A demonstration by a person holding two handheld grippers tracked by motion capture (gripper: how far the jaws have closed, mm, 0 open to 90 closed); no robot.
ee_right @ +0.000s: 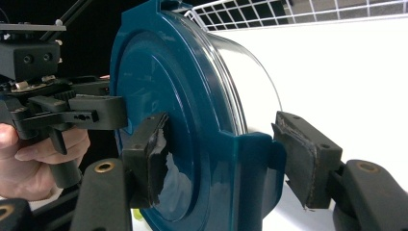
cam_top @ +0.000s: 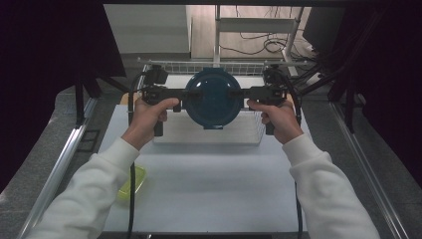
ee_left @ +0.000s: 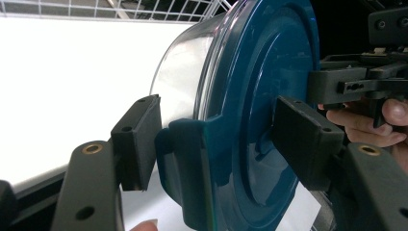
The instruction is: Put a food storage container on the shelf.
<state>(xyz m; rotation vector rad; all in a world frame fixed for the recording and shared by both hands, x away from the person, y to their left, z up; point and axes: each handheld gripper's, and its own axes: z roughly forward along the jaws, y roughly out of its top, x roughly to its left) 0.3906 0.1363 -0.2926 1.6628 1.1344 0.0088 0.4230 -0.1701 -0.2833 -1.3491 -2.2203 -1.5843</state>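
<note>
A round lidded container (cam_top: 212,98) is being held above the white surface (cam_top: 209,174), in front of a wire basket (cam_top: 199,67). It is being gripped at opposite side latches by the left gripper (cam_top: 185,93) and the right gripper (cam_top: 240,92), both part-open jaws clamped on it.

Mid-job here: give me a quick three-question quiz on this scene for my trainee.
1. True or false: the container has a red lid.
2. How many claws grip the container? A) none B) one C) two
3. What lies on the table by the person's left sleeve?

Key:
1. False: the lid is dark blue.
2. C: the left claw and right claw clamp opposite edges.
3. A yellow-green object.
</note>
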